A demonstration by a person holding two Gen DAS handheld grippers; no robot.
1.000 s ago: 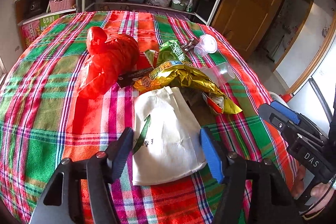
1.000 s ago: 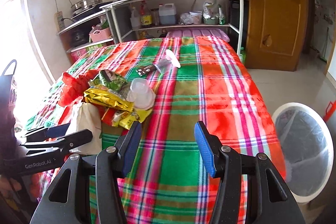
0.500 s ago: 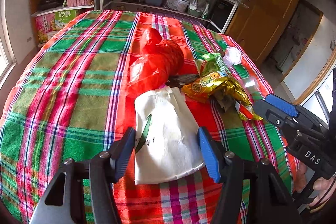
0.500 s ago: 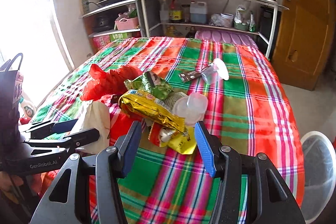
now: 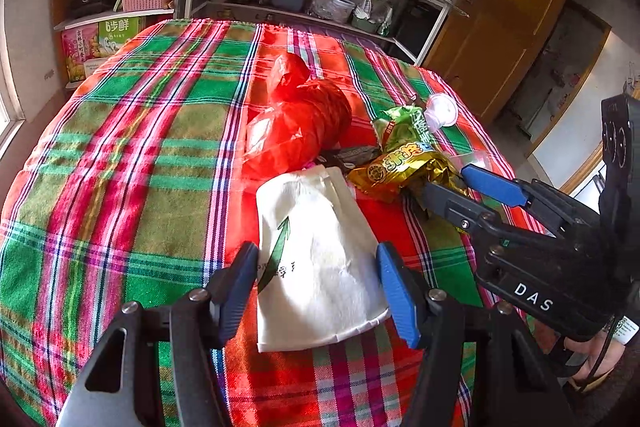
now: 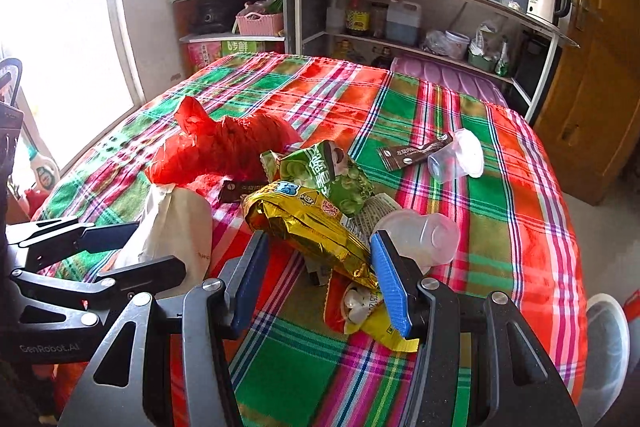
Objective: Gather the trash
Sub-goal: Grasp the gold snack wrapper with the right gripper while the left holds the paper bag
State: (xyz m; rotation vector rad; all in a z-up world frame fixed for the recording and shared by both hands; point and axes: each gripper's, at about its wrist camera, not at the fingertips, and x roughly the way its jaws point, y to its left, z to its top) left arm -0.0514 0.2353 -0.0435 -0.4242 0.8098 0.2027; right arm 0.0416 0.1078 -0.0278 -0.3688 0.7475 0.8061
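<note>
Since 1 s ago the right gripper [image 6: 316, 281] has swung in from bare plaid cloth to the trash pile; the left gripper [image 5: 316, 291] has shifted only a little and still frames the white paper bag [image 5: 316, 251].

Left jaws: apart, one blue pad each side of the white paper bag, small gap both sides, not pressing. Bag lies flat on the bench [image 5: 132, 155], green arrow mark near its left edge.

Right jaws: apart, nothing clamped. The gold snack wrapper [image 6: 308, 227] and a red-yellow wrapper [image 6: 360, 311] lie btwn/under the pads; whether a pad touches either, can't tell. A clear plastic cup [image 6: 420, 235] lies on its side just beside the right pad.

Rest of the pile, centre of bench: red plastic bag [image 6: 224, 147] crumpled at back-left, green snack wrapper [image 6: 332, 171] on top of the gold one, small dark sachet [image 6: 240, 189] btwn the red bag and the gold wrapper. Well apart to the right: a second clear cup [image 6: 456, 159] touching a dark sachet strip [image 6: 416, 153].

White-lined bin [image 6: 608, 351] on the floor at the bench's right edge, partly in view. Shelf unit [image 6: 400, 7] w/ pans, bottles and kettle behind.
</note>
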